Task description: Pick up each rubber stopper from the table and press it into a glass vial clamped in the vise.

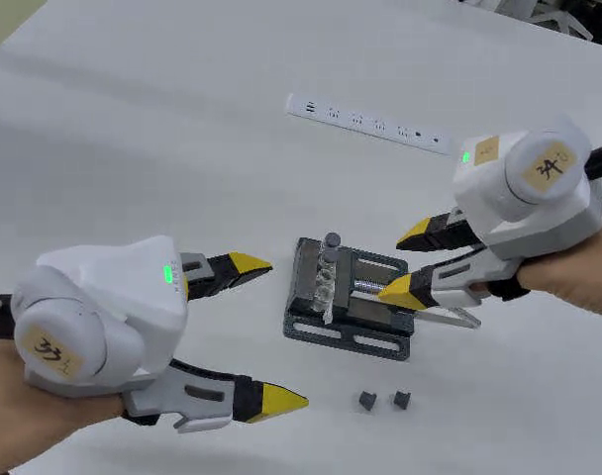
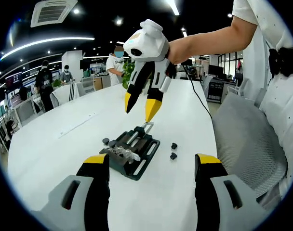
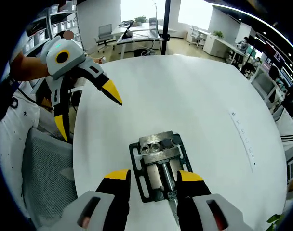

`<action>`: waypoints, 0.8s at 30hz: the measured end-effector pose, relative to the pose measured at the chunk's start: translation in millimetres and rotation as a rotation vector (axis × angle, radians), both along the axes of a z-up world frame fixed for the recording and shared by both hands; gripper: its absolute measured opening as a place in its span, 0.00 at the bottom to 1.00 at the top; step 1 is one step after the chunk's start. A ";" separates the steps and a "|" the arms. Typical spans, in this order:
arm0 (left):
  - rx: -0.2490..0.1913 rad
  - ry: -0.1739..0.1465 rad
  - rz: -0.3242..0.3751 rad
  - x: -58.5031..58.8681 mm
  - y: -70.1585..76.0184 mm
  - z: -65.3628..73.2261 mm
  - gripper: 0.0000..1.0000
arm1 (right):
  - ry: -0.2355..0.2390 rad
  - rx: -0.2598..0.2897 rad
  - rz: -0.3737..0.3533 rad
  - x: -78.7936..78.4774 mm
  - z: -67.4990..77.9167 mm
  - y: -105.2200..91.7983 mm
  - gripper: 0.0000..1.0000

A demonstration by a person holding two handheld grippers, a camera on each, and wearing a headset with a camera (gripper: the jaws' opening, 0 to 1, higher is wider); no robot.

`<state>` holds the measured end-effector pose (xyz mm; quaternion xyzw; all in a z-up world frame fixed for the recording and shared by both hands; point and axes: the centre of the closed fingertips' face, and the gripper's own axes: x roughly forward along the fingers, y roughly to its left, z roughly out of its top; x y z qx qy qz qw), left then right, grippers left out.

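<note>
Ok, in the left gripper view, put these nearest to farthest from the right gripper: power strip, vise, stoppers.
1. The vise, just under the right gripper.
2. The rubber stoppers, lying beside the vise.
3. The power strip, far off on the view's left.

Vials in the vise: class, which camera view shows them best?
Head view: the vials stand in a clear row in the vise, one capped by a dark stopper. Right gripper view shows their round tops from above; left gripper view shows them small, side-on.
</note>
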<state>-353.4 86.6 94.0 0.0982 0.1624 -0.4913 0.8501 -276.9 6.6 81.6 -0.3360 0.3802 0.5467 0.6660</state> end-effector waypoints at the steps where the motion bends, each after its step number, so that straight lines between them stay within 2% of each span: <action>1: 0.003 0.001 -0.004 0.0 -0.8 -0.2 0.70 | -0.002 0.006 -0.006 -1.6 0.7 -2.0 0.35; 11: 0.061 -0.010 -0.084 -3.0 -14.5 -7.5 0.62 | 0.004 0.071 -0.072 -23.4 1.3 -31.6 0.42; 24: 0.180 -0.003 -0.247 -7.9 -47.0 -35.0 0.43 | 0.031 0.145 -0.156 -54.2 -9.0 -66.3 0.51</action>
